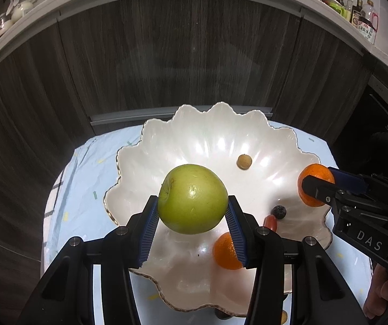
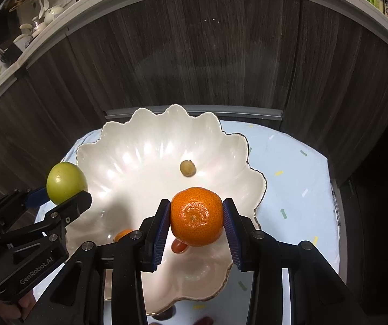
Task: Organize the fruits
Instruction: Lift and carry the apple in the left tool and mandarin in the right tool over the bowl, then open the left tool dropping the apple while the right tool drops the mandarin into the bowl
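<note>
Green apple (image 1: pixel 192 199) squeezed in left gripper (image 1: pixel 192 214) at frame middle, over white bowl (image 1: pixel 167 140); orange (image 2: pixel 196 216) squeezed in right gripper (image 2: pixel 196 223), lower middle; small fruits lie in bowl

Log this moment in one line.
left hand-held gripper: holds green apple | right hand-held gripper: holds orange | both above white bowl
</note>
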A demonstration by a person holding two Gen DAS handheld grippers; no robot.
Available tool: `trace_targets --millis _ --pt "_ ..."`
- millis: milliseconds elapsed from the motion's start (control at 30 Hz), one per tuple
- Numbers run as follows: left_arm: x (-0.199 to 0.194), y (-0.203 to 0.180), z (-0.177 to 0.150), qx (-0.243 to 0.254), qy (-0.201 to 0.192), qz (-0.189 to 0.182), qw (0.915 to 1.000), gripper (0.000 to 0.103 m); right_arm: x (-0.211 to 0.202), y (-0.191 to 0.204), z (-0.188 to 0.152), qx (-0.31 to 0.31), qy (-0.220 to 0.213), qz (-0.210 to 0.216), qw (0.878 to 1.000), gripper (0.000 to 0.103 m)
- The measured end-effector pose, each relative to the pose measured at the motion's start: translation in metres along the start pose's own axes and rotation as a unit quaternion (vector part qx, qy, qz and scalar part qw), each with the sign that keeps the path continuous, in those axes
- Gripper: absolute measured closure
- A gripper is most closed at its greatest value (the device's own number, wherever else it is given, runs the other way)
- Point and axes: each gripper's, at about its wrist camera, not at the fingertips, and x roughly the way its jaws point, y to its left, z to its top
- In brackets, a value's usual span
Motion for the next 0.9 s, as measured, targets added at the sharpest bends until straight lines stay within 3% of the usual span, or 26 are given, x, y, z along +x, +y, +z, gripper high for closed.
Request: trace_targets --millis 233,267,300,400,500,600,700,900 --pt "0.007 0.002 -0.004 -0.003 0.018 -0.001 0.9998 0.054 0.002 0.0 0.0 0.002 0.002 -0.009 1.0 0.06" --pt "0.007 0.002 -0.005 -0.004 0.019 -0.002 0.9998 0.051 0.002 0.0 0.0 0.002 0.001 -0.01 1.0 0.059" --pt "0.005 0.002 -0.005 -0.005 0.014 -0.002 0.9999 0.041 0.002 0.001 0.0 0.001 0.004 -0.011 1.0 0.058" --pt "-0.004 0.001 -0.004 -0.003 -0.009 0.01 0.9999 0.024 -0.002 0.001 0.0 0.001 -0.003 -0.009 1.0 0.044" --pt "-0.007 0.001 -0.002 -0.002 -0.013 0.012 0.9998 0.023 -0.006 -0.001 0.001 0.005 -0.012 -0.015 1.0 0.029" --pt "-0.011 0.001 -0.001 -0.001 -0.017 0.014 0.9997 0.019 -0.011 -0.002 0.003 0.008 -0.02 -0.028 0.999 0.023" --pt "-0.016 0.001 -0.001 -0.004 -0.021 0.017 0.9996 0.012 -0.015 -0.002 0.004 0.008 -0.022 -0.032 0.999 0.022" --pt "-0.028 0.001 -0.002 -0.005 -0.03 0.023 0.9993 0.008 -0.025 -0.001 0.003 0.009 -0.027 -0.035 0.999 0.022"
